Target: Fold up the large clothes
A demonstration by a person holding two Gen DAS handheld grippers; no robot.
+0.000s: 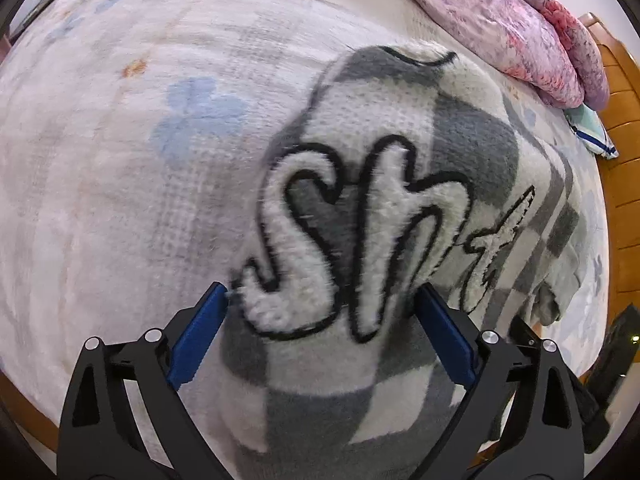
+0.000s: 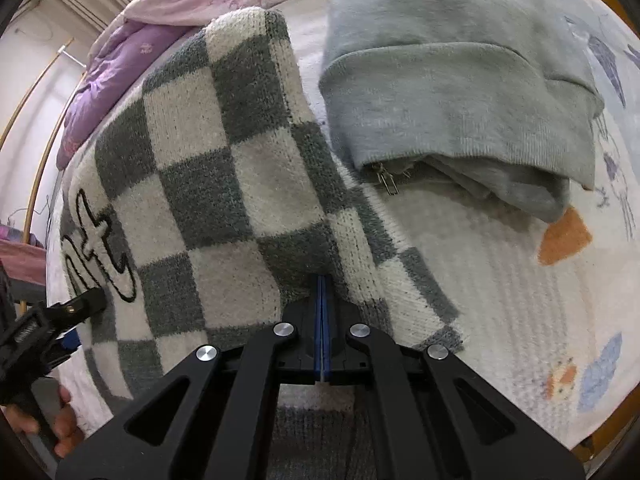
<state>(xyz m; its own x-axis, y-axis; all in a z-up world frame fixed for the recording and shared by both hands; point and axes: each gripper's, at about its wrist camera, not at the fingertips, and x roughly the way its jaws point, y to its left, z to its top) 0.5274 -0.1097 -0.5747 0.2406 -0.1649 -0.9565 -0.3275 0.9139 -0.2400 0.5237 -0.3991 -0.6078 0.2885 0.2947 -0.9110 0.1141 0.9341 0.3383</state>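
Observation:
A grey-and-white checkered sweater [image 1: 400, 128] with fluffy black-outlined lettering lies on the bed. My left gripper [image 1: 323, 295] points down at it and is open wide. Its blue pads [image 1: 200, 332] stand on either side of a raised fold by the lettering without pressing it. In the right wrist view the sweater [image 2: 208, 168] fills the left half. My right gripper [image 2: 322, 280] is shut, its tips buried in a crease of the knit where the fabric puckers. One of the left fingers [image 2: 90, 301] rests by the lettering, and a hand [image 2: 64, 420] shows below it.
A folded grey-green zip garment [image 2: 448, 92] lies just right of the sweater. A pink and purple quilt [image 1: 508, 24] is heaped at the far side of the bed. The pale printed blanket [image 1: 120, 160] covers the bed. A wooden frame [image 1: 618, 128] borders it.

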